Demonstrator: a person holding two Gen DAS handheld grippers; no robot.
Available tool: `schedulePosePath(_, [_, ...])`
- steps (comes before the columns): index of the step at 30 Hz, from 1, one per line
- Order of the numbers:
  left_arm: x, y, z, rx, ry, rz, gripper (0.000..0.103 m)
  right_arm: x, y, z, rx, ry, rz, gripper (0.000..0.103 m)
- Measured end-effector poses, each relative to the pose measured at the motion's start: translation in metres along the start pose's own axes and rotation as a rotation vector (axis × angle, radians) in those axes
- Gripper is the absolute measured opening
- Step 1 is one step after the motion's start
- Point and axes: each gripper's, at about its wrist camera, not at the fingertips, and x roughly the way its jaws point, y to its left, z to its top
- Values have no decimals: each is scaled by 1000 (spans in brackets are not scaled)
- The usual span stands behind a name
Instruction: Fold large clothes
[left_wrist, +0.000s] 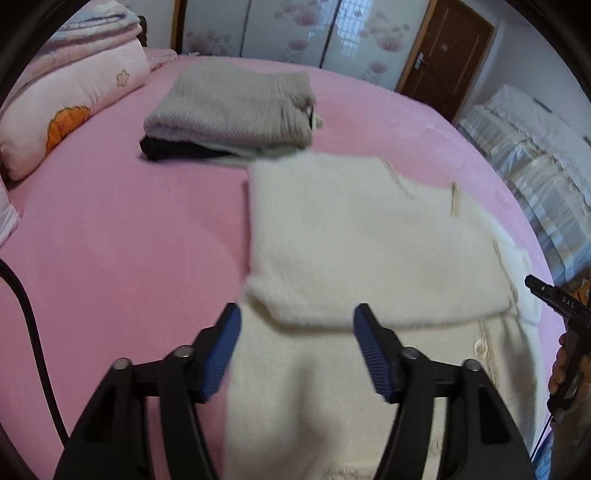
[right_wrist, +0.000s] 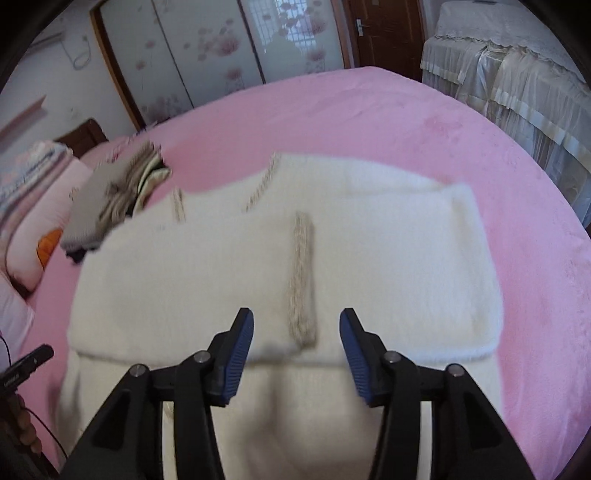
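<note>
A cream fuzzy sweater (left_wrist: 354, 236) with beige knitted trim lies partly folded on the pink bed (left_wrist: 110, 240); its far part is doubled over the near part. It also shows in the right wrist view (right_wrist: 280, 266). My left gripper (left_wrist: 297, 321) is open and empty, hovering over the fold's near left corner. My right gripper (right_wrist: 296, 326) is open and empty, over the fold's near edge beside a beige trim strip (right_wrist: 303, 277). The right gripper's tip shows at the left wrist view's right edge (left_wrist: 554, 299).
A stack of folded clothes, grey on top (left_wrist: 232, 107), sits farther back on the bed; it also shows in the right wrist view (right_wrist: 107, 199). Pink quilts (left_wrist: 70, 92) lie at the back left. A covered piece of furniture (right_wrist: 517, 74) stands right of the bed.
</note>
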Motion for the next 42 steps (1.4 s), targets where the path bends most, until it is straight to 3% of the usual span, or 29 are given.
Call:
schedulePosePath(4, [29,4,35,-8,-6,53,67,32,5,30,-6,16,5,49])
schedulePosePath(8, [72,11,65,-35,54,91,67,69,3,48,39,56,13,49])
schedulePosePath(12, [118,18,82,-61,154,71,67,101,1,52,54,104,2,49])
schedulePosePath(16, [146,30,86,-142,193,8,67,106,11,44,-22,73,-3,47])
schedulePosePath(17, [147,32,87,-163,183,-7,64,106,14,41,-51,72,-6,34])
schedulePosePath(18, [146,32,89,-175,171,-30,43,103,17,39,-79,64,-25,30])
schedulePosePath(19, [145,30,91,-175,163,-47,34,100,18,37,-100,49,-28,18])
schedulePosePath(21, [137,21,95,-153,123,-3,17,87,14,37,-81,5,-9,16])
schedulePosePath(23, [127,9,96,-114,75,26,14,68,10,38,-47,-59,14,15])
schedulePosePath(27, [118,-7,97,-60,-20,59,13,57,8,38,-47,-150,-31,15])
schedulePosePath(30, [135,-6,93,-85,3,101,13,93,-3,36,-19,-49,-90,12])
schedulePosePath(32, [144,-7,90,-83,0,117,14,104,-5,35,-18,-39,-87,12])
schedulePosePath(40, [121,-29,90,26,-15,210,23,88,20,37,-124,-26,-223,19])
schedulePosePath(42, [100,-33,88,16,-37,195,25,73,27,34,-119,-51,-199,19])
